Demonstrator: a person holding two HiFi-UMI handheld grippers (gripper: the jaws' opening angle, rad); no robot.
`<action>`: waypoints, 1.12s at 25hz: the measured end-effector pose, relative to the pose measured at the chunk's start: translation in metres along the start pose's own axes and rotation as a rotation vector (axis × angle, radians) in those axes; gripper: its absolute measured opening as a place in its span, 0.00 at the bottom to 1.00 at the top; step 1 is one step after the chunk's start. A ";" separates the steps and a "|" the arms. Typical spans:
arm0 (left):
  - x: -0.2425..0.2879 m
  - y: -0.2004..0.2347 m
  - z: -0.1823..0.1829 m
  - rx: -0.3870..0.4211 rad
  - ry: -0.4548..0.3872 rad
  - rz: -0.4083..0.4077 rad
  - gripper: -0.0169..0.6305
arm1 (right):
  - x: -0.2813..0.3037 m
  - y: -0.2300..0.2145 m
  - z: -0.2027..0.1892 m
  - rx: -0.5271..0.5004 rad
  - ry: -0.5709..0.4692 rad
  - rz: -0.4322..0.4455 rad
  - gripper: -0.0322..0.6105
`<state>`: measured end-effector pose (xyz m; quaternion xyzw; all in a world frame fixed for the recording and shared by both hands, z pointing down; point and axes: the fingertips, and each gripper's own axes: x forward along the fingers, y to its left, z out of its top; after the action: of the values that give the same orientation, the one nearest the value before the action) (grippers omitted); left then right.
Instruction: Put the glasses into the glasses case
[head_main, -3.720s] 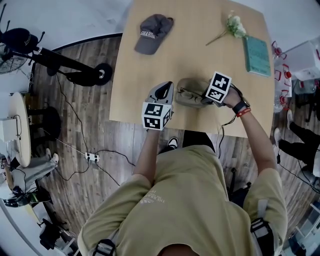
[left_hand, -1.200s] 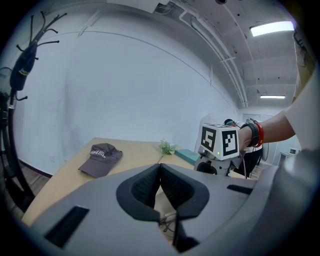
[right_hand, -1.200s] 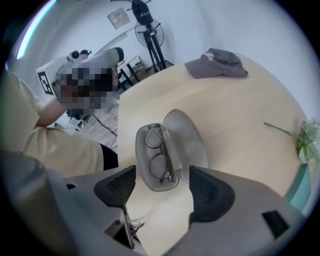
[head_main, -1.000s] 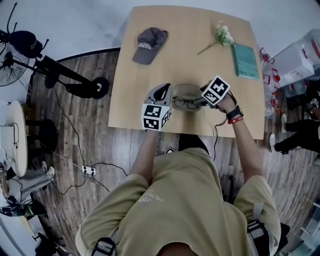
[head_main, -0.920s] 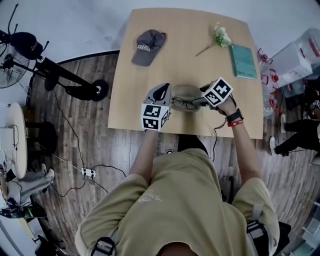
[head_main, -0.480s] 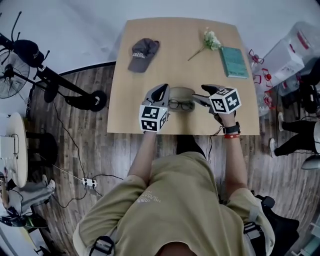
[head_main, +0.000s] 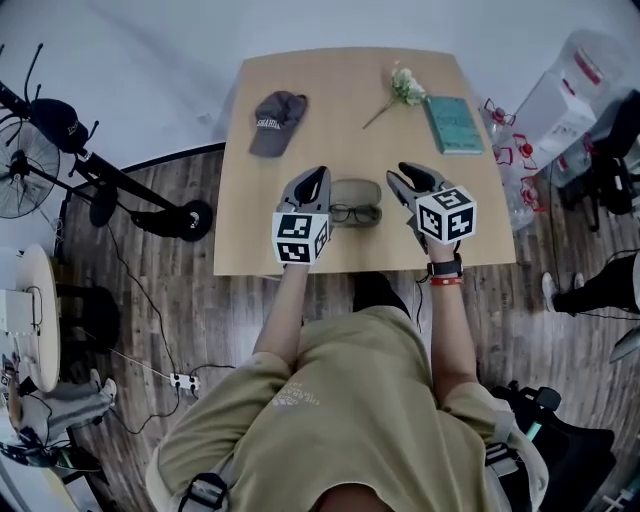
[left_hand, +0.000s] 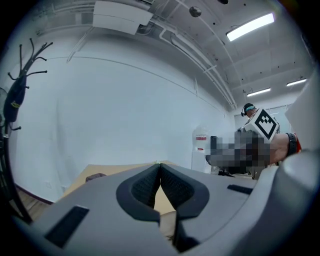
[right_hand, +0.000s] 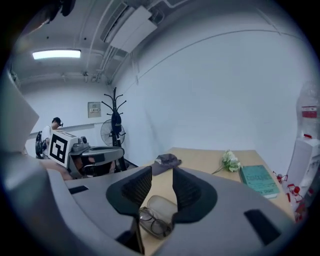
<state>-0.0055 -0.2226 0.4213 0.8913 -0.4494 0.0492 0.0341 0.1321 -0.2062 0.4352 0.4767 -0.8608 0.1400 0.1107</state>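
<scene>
Dark-framed glasses (head_main: 354, 213) lie in the near half of an open beige glasses case (head_main: 356, 190) near the table's (head_main: 245, 190) front edge. My left gripper (head_main: 315, 177) hangs just left of the case, raised off the table. Its jaws are shut with nothing between them (left_hand: 160, 165). My right gripper (head_main: 411, 178) hangs to the right of the case, also raised. Its jaws (right_hand: 162, 175) are closing, a gap still shows and nothing is in it. Below that gap the right gripper view shows the glasses (right_hand: 153, 223) and the case (right_hand: 162, 206).
A grey cap (head_main: 275, 109) lies at the table's far left. A white flower (head_main: 403, 86) and a teal book (head_main: 452, 124) lie at the far right. Clear plastic boxes (head_main: 565, 95) stand right of the table. A black stand (head_main: 120, 180) and a fan (head_main: 20, 165) are at left.
Both grippers have lifted off the case. The right one pulled away from the glasses to the right and its jaws narrowed. The glasses stay in the case.
</scene>
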 end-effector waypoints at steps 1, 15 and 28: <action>0.000 -0.001 0.003 0.004 -0.005 0.002 0.06 | -0.003 -0.001 0.003 -0.002 -0.024 -0.015 0.27; -0.005 0.004 0.028 0.001 -0.062 0.056 0.06 | -0.028 -0.023 0.024 -0.040 -0.187 -0.200 0.07; 0.001 -0.001 0.015 -0.001 -0.042 0.055 0.06 | -0.027 -0.021 0.013 -0.034 -0.157 -0.209 0.07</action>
<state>-0.0032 -0.2246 0.4064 0.8794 -0.4745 0.0314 0.0236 0.1629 -0.2001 0.4167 0.5713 -0.8147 0.0754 0.0650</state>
